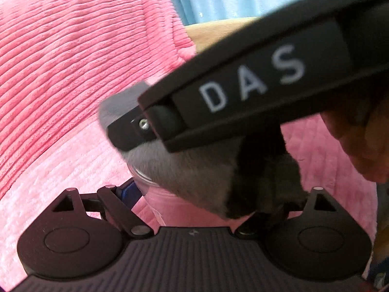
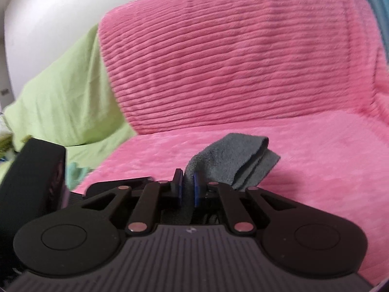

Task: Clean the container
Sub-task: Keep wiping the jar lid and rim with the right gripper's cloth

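Right wrist view: I am pinching a soft grey cloth (image 2: 233, 155) in my right gripper (image 2: 187, 187), over the pink sofa (image 2: 243, 60) seat. Container (image 1: 145, 178): only a clear rim showing between the left gripper (image 1: 194, 194) fingers; its grip I cannot tell. Likely rigid, slippery; I am favouring a hold on the wall.

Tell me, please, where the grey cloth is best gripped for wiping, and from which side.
Grip the grey cloth at its bunched near end, coming from behind along its length, as the right hand-held gripper does now. The cloth is folded into a thick strip, so the free folded end projects forward as a wiping pad.
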Tool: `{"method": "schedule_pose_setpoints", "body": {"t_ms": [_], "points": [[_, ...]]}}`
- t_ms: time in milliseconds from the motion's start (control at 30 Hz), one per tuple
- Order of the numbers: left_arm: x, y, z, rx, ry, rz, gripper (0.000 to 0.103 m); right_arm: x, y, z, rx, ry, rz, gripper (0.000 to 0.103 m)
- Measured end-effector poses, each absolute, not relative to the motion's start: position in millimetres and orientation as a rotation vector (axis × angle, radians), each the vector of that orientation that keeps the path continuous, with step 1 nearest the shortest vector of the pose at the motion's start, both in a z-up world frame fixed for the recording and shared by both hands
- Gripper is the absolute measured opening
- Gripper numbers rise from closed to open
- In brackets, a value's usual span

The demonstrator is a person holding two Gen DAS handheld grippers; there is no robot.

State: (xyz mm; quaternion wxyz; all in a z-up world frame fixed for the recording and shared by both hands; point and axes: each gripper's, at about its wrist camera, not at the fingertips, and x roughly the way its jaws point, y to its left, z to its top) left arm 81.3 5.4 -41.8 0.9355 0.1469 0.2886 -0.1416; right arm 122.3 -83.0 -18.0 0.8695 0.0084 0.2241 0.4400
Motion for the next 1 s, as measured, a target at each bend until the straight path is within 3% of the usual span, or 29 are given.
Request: {"method": "schedule_pose_setpoints", "body": {"t_ms": [600, 1000], "points": [[71, -16, -22, 0.301, 0.596, -0.31, 0.086, 128, -149, -10, 0.099, 0.565, 0.74, 0.008], [83, -1, -42, 0.299, 0.607, -0.324, 0.086, 116, -166, -7, 0.219, 0.611, 1.038, 0.008]]}}
